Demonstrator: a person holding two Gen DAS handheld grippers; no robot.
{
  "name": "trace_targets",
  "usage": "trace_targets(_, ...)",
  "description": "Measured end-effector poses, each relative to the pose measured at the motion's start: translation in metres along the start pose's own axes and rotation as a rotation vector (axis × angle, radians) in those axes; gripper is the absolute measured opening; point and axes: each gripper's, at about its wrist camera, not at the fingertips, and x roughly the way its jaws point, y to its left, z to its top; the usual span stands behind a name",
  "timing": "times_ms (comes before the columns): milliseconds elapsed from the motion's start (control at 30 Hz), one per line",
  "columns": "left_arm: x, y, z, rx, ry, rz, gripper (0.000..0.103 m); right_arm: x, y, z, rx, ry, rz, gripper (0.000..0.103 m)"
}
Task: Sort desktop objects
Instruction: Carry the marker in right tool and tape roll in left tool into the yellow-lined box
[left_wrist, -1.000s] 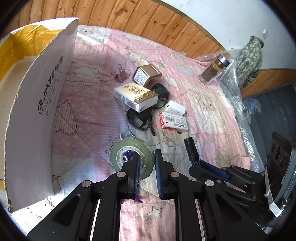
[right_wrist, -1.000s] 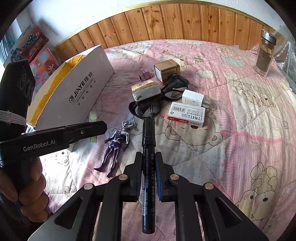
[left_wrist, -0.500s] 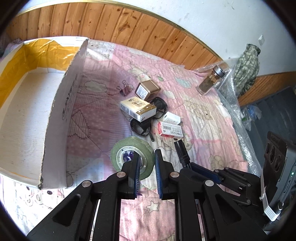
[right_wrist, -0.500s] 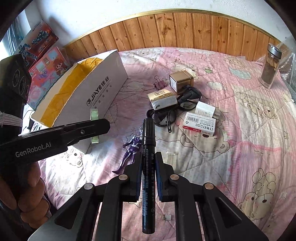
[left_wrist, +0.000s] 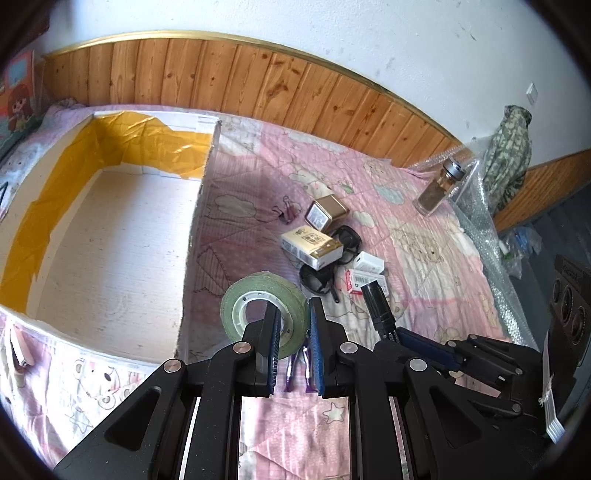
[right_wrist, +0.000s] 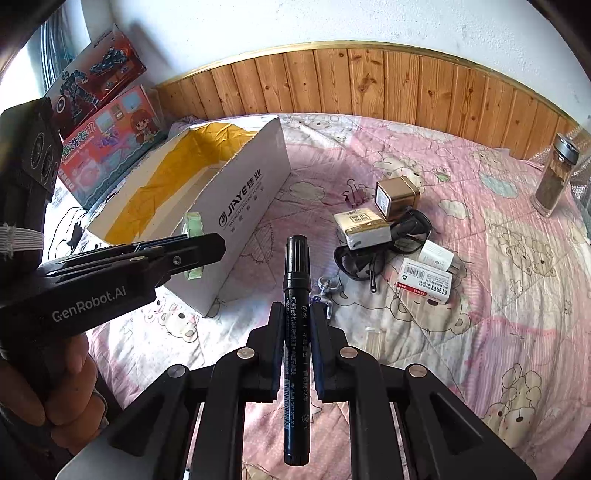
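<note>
Left wrist view: left gripper (left_wrist: 291, 325) clamped on the rim of a green tape roll (left_wrist: 264, 306), held clear above the pink quilt (left_wrist: 436, 258). Just left, the open cardboard box (left_wrist: 110, 236), bare white floor and yellow-taped inner walls visible only here. Purple toy legs (left_wrist: 295, 369) showing below the jaws. At right, the right gripper, angled down and seen from the side.

Right wrist view: right gripper (right_wrist: 296, 314) closed on a black marker (right_wrist: 295, 332), cap pointing far, body running back between the jaws. At left, a hand (right_wrist: 70, 391) wrapped round the left gripper's handle, tape roll edge-on beside the box's printed side wall. Shown only here: toy boxes (right_wrist: 107, 122) behind the carton. Far right, a clutter of small boxes (right_wrist: 364, 225), sunglasses (right_wrist: 373, 258), binder clip (right_wrist: 354, 195), well apart from the box; bare quilt between, a glass jar (right_wrist: 554, 177) near the right edge.
</note>
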Motion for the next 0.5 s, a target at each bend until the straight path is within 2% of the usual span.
trace_targets(500,-0.035,0.033,0.01,-0.067,-0.075,0.044,0.015,-0.011,0.052,0.031,-0.112,-0.032,0.035,0.014)
